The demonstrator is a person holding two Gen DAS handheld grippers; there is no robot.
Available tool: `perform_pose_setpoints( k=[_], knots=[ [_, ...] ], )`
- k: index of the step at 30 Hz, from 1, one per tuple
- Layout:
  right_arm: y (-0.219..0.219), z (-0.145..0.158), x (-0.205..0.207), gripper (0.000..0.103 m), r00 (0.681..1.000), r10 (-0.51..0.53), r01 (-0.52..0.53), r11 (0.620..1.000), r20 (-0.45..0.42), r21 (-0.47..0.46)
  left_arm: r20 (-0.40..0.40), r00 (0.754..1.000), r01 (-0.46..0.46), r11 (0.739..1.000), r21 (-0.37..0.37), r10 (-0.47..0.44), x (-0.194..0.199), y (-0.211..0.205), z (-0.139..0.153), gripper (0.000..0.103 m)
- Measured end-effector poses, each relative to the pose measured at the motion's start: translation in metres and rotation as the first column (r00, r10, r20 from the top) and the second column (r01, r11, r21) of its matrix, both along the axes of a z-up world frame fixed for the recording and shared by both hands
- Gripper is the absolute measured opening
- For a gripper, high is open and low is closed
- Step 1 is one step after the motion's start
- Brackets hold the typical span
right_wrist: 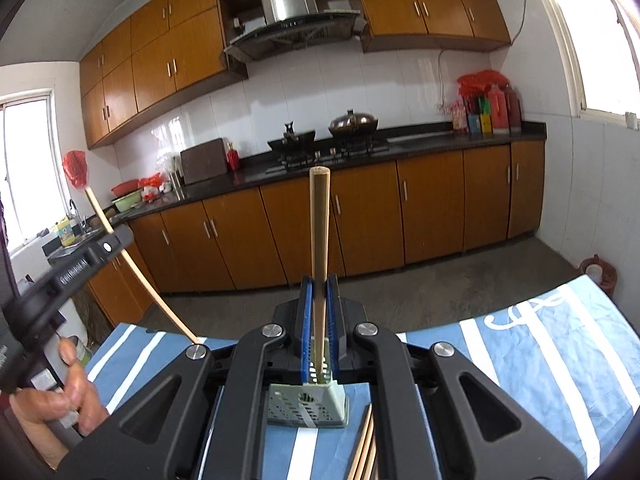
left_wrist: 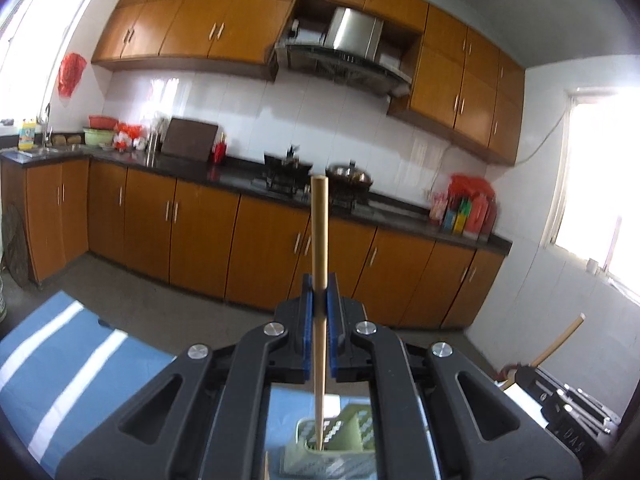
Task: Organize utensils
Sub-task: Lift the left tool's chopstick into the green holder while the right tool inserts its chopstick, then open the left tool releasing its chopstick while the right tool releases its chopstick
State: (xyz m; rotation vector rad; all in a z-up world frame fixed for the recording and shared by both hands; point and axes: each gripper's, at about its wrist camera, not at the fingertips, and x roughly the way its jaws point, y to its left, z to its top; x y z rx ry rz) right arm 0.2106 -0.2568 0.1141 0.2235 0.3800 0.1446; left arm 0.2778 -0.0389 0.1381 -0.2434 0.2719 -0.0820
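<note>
Between both tongs' pads: upright chopstick (left_wrist: 320,240) ea., tips in green holder (right_wrist: 306,404).

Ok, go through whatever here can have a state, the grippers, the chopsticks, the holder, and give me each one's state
Left gripper: jaws shut on a round wooden chopstick, upright, lower tip inside the pale green slotted utensil holder.
Right gripper: jaws shut on a second wooden chopstick, upright, tip entering the holder.
Holder: upright on the blue striped cloth.
Loose wooden chopsticks: lying on the cloth beside the holder.
</note>
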Motion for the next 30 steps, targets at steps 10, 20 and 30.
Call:
perform_pose_setpoints(
  k=[10, 20, 30],
  knots=[
    [-0.003, 0.0, -0.007, 0.009, 1.0, 0.0, 0.0, 1.0, -0.017, 0.017, -0.023, 0.999, 0.025, 1.0, 0.014, -0.024, -0.009, 0.01, -0.008, 0.017],
    [-0.039, -0.008, -0.06, 0.03, 0.995, -0.102, 0.102, 0.995, -0.021, -0.012, -0.075, 0.997, 0.002, 1.0, 0.006, -0.002, -0.081, 0.063, -0.027, 0.03],
    [-0.02, -0.165, -0.054, 0.027, 0.895, -0.031, 0.002, 0.998, -0.444, -0.066, -0.421, 0.907, 0.041, 0.992, 0.115, 0.012, -0.108, 0.088, -0.166, 0.034]
  ],
)
